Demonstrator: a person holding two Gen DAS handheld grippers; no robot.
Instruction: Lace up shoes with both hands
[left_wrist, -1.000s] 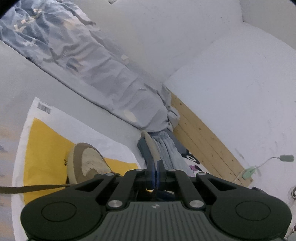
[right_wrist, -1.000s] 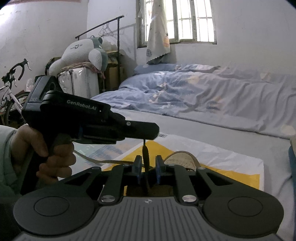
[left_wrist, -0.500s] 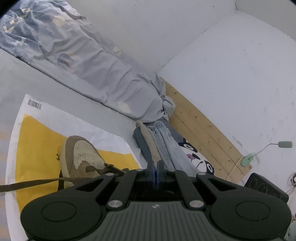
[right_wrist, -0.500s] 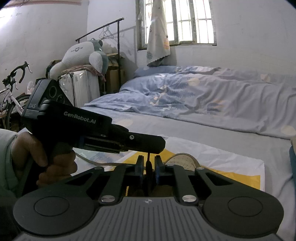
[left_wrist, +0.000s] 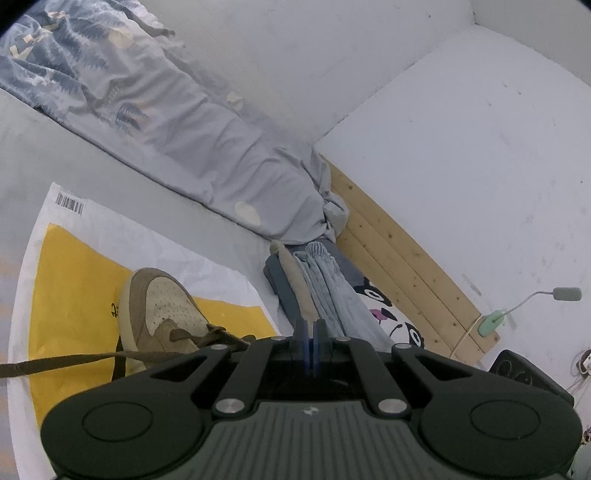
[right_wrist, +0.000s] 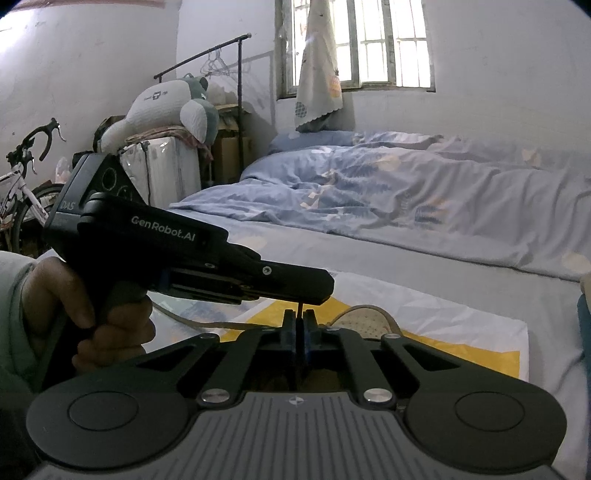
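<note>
A brown suede sneaker (left_wrist: 159, 317) is shown lying on a yellow-and-white plastic mailer bag (left_wrist: 74, 280) spread over a grey-sheeted bed (left_wrist: 122, 192), with a rumpled blue patterned duvet (right_wrist: 388, 192) bunched along the far side. The lacing is judged to be partly done at best: a crossing of brown lace is seen at the lower eyelets near the toe, while one long end of the brown shoelace (left_wrist: 55, 363) is drawn out taut from the shoe toward the left edge of the left wrist view. How many eyelets remain unthreaded cannot be told, since the upper part of the shoe is hidden behind the gripper bodies; no bow or knot is visible, so tightening and tying are taken to be outstanding.

The left gripper (right_wrist: 314, 291), held in a person's hand (right_wrist: 74, 306), is seen from the side just above and in front of the right gripper (right_wrist: 299, 325). Its jaws are closed together, and a thin dark strand, apparently the lace tip, is seen hanging from its nose. The right gripper's jaws are pressed almost together on that same strand, directly beneath the left gripper's tip. A hand-over of the lace end between the two grippers is the step judged to be in hand.
</note>
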